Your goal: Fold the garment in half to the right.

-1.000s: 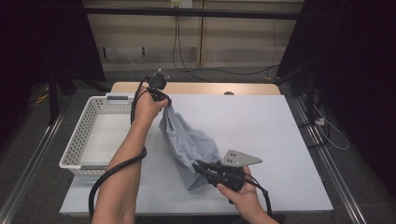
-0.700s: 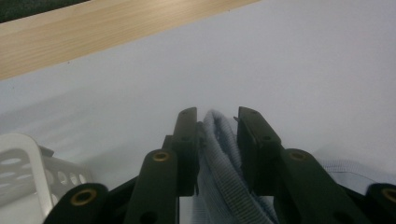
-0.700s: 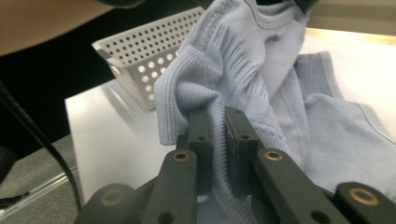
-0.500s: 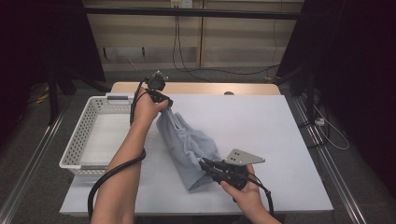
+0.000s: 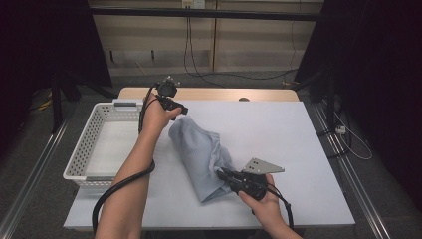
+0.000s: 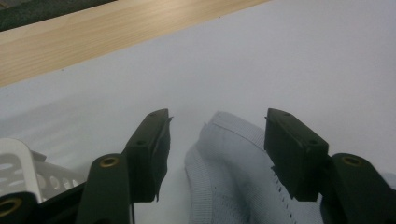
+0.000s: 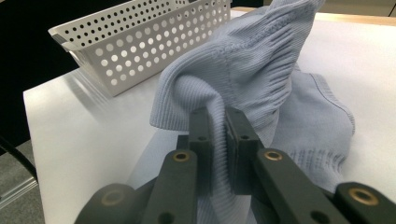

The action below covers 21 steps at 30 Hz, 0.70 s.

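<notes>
Two grippers are on my pale blue knit garment (image 5: pixel 199 154), which lies crumpled mid-table on the white sheet (image 5: pixel 278 129): my left gripper (image 6: pixel 215 140) has just been opening, its jaws now apart with the far edge lying loose between them, while my right gripper (image 7: pixel 218 135) is clamped on a ribbed fold. To do this well, I'd lift the left clear before pulling the fold flat. The white perforated basket (image 5: pixel 94 144) waits at the left, wooden table edge (image 5: pixel 209 93) beyond, dark curtains around.

No readable txt, labels, brands or nos. anywhere in these views.
</notes>
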Each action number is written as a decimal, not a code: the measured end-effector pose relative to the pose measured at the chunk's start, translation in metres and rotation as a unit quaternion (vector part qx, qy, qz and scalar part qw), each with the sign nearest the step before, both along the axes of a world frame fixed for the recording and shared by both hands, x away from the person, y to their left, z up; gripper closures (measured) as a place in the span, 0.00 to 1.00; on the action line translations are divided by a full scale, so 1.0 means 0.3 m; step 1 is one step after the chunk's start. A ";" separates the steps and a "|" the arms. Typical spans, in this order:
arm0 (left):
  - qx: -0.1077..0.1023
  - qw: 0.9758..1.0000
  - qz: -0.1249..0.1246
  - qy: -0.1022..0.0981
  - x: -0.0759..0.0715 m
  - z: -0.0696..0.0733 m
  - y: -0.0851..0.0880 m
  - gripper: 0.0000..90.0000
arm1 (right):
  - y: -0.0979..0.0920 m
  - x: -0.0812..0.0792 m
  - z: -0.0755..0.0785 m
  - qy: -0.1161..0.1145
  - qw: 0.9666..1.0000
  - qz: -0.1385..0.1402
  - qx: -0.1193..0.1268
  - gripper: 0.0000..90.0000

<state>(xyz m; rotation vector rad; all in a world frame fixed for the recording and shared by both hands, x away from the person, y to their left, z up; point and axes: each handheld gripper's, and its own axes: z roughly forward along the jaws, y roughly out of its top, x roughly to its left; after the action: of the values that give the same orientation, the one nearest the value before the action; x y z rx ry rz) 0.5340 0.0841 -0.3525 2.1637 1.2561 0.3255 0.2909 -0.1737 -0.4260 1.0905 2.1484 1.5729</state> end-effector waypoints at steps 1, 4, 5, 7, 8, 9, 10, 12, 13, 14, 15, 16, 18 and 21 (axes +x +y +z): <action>0.000 1.000 -0.001 -0.001 -0.001 -0.001 0.001 0.44 | 0.001 0.000 -0.002 0.000 1.000 0.000 -0.002 0.93; -0.003 1.000 -0.001 -0.001 -0.008 -0.003 0.005 0.42 | 0.001 0.000 -0.004 0.003 1.000 -0.002 -0.005 0.93; -0.005 1.000 0.000 -0.001 -0.009 -0.003 0.005 0.41 | 0.001 0.000 -0.005 0.004 1.000 -0.002 -0.006 0.93; -0.003 1.000 -0.003 -0.002 -0.014 -0.002 0.006 0.39 | 0.000 -0.001 -0.008 0.005 1.000 -0.004 -0.009 0.93; -0.002 1.000 -0.004 -0.002 -0.016 -0.002 0.005 0.39 | 0.000 0.000 -0.010 0.005 1.000 -0.004 -0.010 0.93; -0.002 1.000 -0.006 -0.002 -0.019 -0.002 0.004 0.38 | -0.001 0.001 -0.013 0.008 1.000 -0.006 -0.010 0.93; -0.001 1.000 -0.006 -0.003 -0.020 -0.002 0.003 0.38 | -0.003 0.003 -0.016 0.010 1.000 -0.006 -0.013 0.93; -0.001 1.000 -0.010 -0.004 -0.025 -0.003 -0.001 0.36 | -0.005 0.005 -0.021 0.014 1.000 -0.008 -0.016 0.93; -0.001 1.000 -0.012 -0.002 -0.027 -0.003 -0.003 0.36 | -0.006 0.006 -0.022 0.015 1.000 -0.010 -0.016 0.93; -0.001 1.000 -0.013 -0.002 -0.029 -0.004 -0.005 0.35 | -0.008 0.006 -0.022 0.017 1.000 -0.011 -0.017 0.92; -0.004 1.000 -0.014 -0.003 -0.031 -0.004 -0.006 0.34 | -0.010 0.006 -0.021 0.019 1.000 -0.010 -0.018 0.92; -0.007 1.000 -0.015 -0.003 -0.035 -0.004 -0.007 0.33 | -0.012 0.006 -0.021 0.018 1.000 -0.011 -0.019 0.92; -0.007 1.000 -0.018 -0.004 -0.039 -0.002 -0.009 0.32 | -0.015 0.006 -0.020 0.017 0.999 -0.013 -0.025 0.91; -0.008 1.000 -0.018 -0.005 -0.046 -0.001 -0.008 0.30 | -0.021 0.010 -0.023 0.018 0.999 -0.016 -0.031 0.90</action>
<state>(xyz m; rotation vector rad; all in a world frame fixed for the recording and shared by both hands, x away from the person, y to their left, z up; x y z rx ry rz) 0.5203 0.0818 -0.3527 2.1650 1.2094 0.3102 0.2940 -0.1801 -0.4328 1.1368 2.1767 1.4721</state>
